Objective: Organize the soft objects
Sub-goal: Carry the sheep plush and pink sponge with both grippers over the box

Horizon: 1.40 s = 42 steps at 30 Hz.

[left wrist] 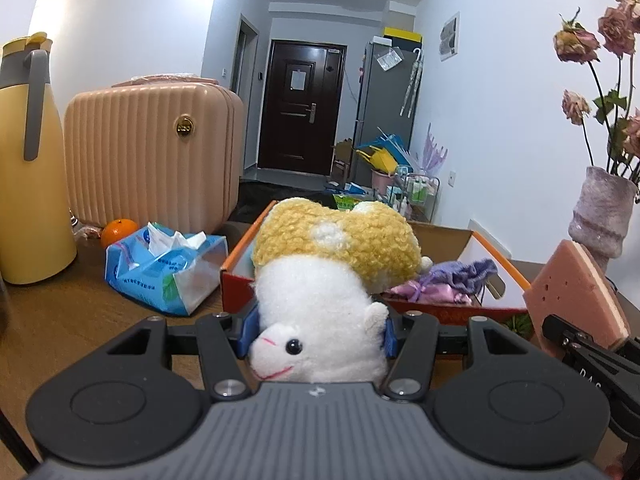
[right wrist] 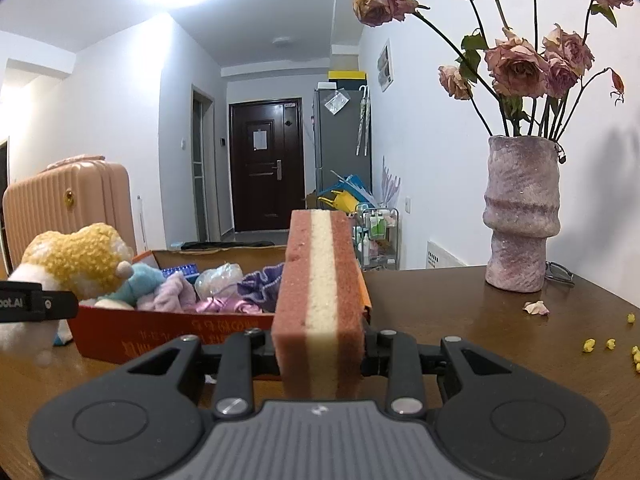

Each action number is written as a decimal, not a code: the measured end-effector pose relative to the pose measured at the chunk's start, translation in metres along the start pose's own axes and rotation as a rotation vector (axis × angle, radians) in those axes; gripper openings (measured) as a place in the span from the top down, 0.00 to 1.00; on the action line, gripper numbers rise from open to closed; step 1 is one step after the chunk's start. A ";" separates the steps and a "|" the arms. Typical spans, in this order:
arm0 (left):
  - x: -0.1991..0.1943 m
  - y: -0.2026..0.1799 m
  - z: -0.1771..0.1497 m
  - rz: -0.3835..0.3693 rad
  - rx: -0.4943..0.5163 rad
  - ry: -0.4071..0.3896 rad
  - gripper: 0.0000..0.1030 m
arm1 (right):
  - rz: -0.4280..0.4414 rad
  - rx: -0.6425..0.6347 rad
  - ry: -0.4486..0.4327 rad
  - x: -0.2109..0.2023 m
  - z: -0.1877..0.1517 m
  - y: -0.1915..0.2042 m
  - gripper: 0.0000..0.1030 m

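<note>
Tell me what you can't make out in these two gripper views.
- Left wrist view: the box floor and near-left contents, hidden by the plush toy clamped in the left gripper.
- Right wrist view: the box's right end, hidden by the sponge held in the right gripper.
- Right wrist view: yellow crumbs on the table, too small to identify.

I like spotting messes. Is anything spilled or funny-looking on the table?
Yes. Small yellow crumbs lie scattered on the table at right, and a fallen petal sits beside the vase of dried roses. Also, the plush toy hangs upside down in the left jaws.
</note>
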<state>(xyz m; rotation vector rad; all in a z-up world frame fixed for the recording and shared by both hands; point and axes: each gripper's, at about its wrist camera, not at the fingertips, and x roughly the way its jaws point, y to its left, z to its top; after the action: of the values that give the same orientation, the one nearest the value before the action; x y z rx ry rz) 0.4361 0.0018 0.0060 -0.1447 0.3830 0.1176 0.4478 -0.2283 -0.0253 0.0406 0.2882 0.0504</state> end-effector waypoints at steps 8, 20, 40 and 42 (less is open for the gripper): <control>0.013 0.003 0.010 0.011 -0.014 -0.018 0.45 | -0.001 0.014 -0.021 0.012 0.005 0.010 0.71; 0.034 0.002 0.024 0.015 -0.020 -0.051 0.45 | 0.002 0.022 -0.047 0.038 0.013 0.024 0.71; 0.087 -0.009 0.046 0.024 0.002 -0.082 0.45 | 0.003 0.004 -0.074 0.091 0.029 0.044 0.71; 0.092 -0.013 0.047 0.024 0.012 -0.086 0.45 | 0.002 0.002 -0.078 0.095 0.030 0.045 0.71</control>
<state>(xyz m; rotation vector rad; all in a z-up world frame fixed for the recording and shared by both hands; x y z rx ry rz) 0.5398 0.0046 0.0155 -0.1229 0.2993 0.1451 0.5458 -0.1790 -0.0214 0.0450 0.2103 0.0504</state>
